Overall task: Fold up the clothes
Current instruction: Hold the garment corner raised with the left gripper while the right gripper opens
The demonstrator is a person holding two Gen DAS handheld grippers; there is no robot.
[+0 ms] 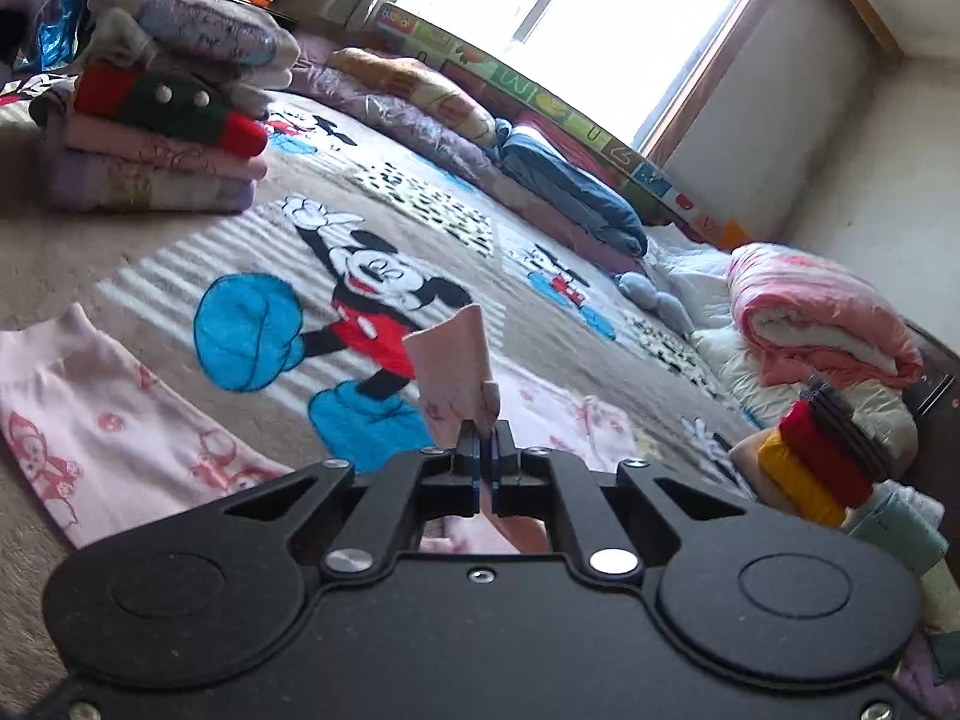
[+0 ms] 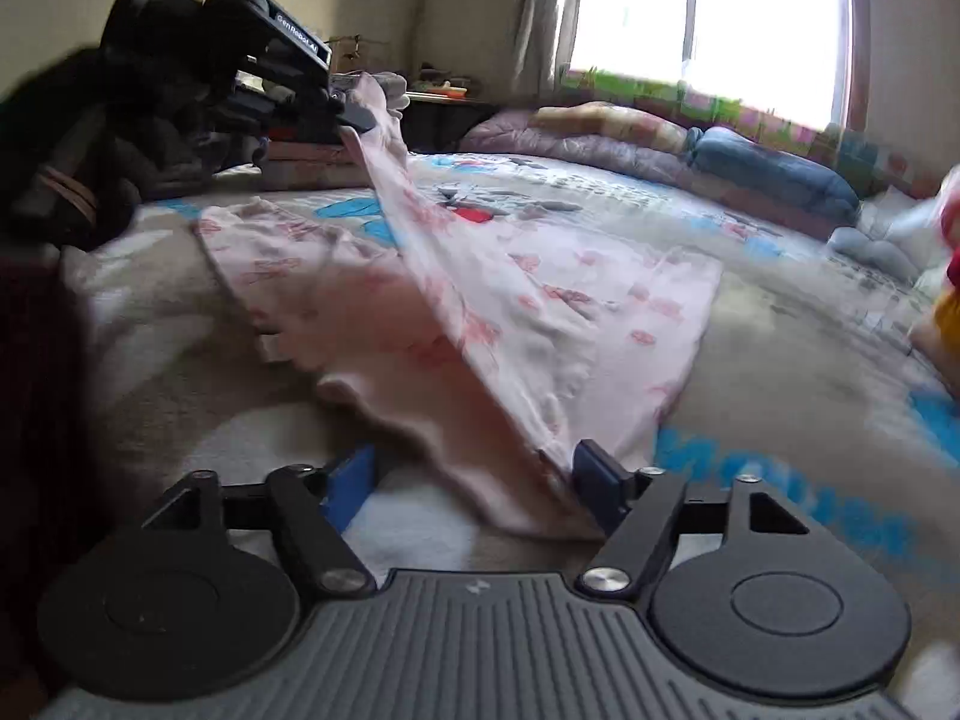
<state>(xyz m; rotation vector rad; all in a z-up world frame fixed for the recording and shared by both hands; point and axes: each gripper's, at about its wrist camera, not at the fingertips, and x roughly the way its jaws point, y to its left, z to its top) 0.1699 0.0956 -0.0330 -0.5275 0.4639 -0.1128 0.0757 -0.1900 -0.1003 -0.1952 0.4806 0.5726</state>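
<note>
— Nearest the right wrist lens, what is seen?
— Blue-padded jaws of the right gripper [image 2: 474, 489] are seen spread wide apart, released. A corner of the pink printed garment [image 2: 480, 312] lies between them, close against the right-hand pad; no pressing on the cloth can be made out.

— And the garment itself?
— It is spread on the Mickey Mouse blanket [image 2: 750, 276], just beyond that gripper. One edge is pulled up in a slanted sheet toward the left gripper [image 2: 351, 120], which is seen raised above the blanket's left part and clenched on the cloth.

— Is that borne out from the left wrist?
— Yes. The left gripper [image 1: 486, 450] is shown with its jaws pressed together on a pink flap that stands up between the fingertips. More of the garment [image 1: 120, 426] lies flat on the blanket [image 1: 480, 276] to the left and just ahead.

— What is found farther along the blanket?
— A stack of folded clothes [image 1: 156, 138] is set at its far left. A second, smaller stack [image 1: 822, 462] sits at its right edge, with a rolled pink quilt [image 1: 822, 312] behind it. Pillows and bedding [image 1: 540, 180] are lined along the far edge, under a bright window [image 1: 576, 12].
</note>
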